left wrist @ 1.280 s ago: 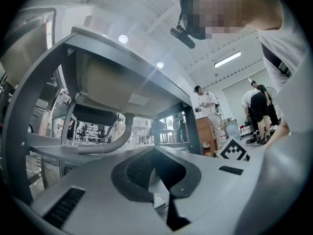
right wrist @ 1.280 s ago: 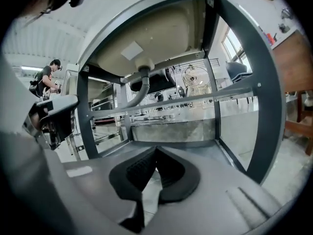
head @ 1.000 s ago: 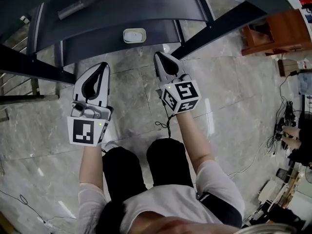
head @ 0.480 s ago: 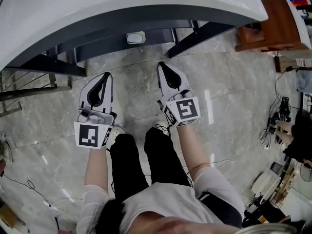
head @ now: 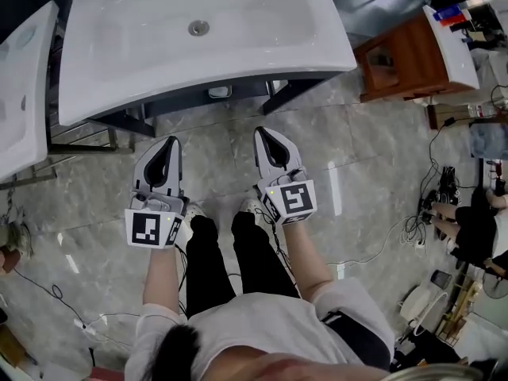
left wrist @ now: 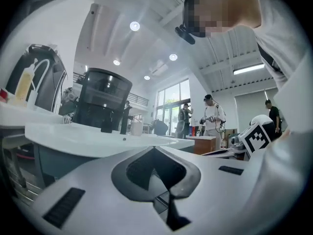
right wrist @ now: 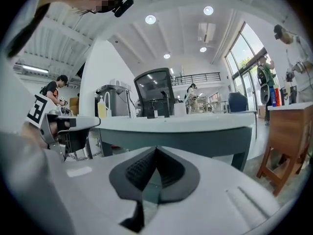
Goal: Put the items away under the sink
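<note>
Sink: a white sink (head: 262,22) was seen across the upper part of the head view, with its drain (head: 198,28) near the top centre. It was carried on a dark frame (head: 135,121).
Under the sink: a small pale object (head: 219,92) was seen just below the sink's front edge, against the dark frame. What it was could not be told.
Left hand-held gripper: the left hand-held gripper (head: 167,143) was held at the left of centre, above the floor and in front of the sink, pointed toward it. Its jaws were closed together, and nothing was held between them.
Right hand-held gripper: the right hand-held gripper (head: 267,134) was held just right of centre, level with the left one and apart from it. Its jaws were likewise pressed together, with nothing between them.
Gripper views: in the left gripper view the sink's pale edge was seen across the middle left, beyond the closed jaws. In the right gripper view its front edge was seen across the centre, on the dark frame.
Person: the person's legs (head: 230,260) were seen at lower centre, below the two hand-held grippers.
Floor: a grey marbled floor (head: 357,157) was seen around the person.
Left edge: a second basin (head: 20,78) was seen at the upper left, beside the sink.
Right side: a wooden cabinet (head: 397,58) stood at the upper right, near the sink's corner. Cables (head: 425,217) lay on the floor at the right, and another person (head: 476,228) was partly seen at the right edge.
</note>
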### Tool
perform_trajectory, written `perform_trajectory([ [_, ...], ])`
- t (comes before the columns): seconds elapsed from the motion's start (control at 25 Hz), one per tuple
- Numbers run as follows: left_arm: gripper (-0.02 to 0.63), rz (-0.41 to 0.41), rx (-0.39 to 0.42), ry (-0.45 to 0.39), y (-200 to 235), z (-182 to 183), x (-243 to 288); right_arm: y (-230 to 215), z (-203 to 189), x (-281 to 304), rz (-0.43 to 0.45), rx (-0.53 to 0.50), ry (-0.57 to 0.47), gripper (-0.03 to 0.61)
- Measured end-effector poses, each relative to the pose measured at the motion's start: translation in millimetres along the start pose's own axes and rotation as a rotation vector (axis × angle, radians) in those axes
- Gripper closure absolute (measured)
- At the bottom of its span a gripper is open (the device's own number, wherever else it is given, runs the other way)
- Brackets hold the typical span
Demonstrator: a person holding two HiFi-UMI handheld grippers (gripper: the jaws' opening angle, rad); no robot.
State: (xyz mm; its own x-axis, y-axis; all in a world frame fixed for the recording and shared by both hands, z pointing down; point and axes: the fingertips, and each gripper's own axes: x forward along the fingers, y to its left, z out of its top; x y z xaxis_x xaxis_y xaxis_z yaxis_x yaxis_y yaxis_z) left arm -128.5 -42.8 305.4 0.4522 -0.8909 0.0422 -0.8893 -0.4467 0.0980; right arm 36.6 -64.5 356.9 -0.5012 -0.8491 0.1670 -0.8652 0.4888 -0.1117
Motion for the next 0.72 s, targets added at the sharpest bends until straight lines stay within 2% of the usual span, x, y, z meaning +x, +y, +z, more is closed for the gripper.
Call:
perform_trajectory([
  [0.36, 0.606, -0.009, 0.022, -0.04, -21, 127, -11, 12, 134, -33, 0.008, -0.037, -0.035, 0.568],
  [0.52, 0.606, 0.0, 0.022, -0.07, -25, 164, -13, 13, 171, -42, -0.005, -0.072, -0.029, 0.566],
  [0.72, 0.606, -0.003, 0.032, -0.092, -33, 200, -19, 12, 216, -55, -0.018, -0.07, -0.074, 0.568],
])
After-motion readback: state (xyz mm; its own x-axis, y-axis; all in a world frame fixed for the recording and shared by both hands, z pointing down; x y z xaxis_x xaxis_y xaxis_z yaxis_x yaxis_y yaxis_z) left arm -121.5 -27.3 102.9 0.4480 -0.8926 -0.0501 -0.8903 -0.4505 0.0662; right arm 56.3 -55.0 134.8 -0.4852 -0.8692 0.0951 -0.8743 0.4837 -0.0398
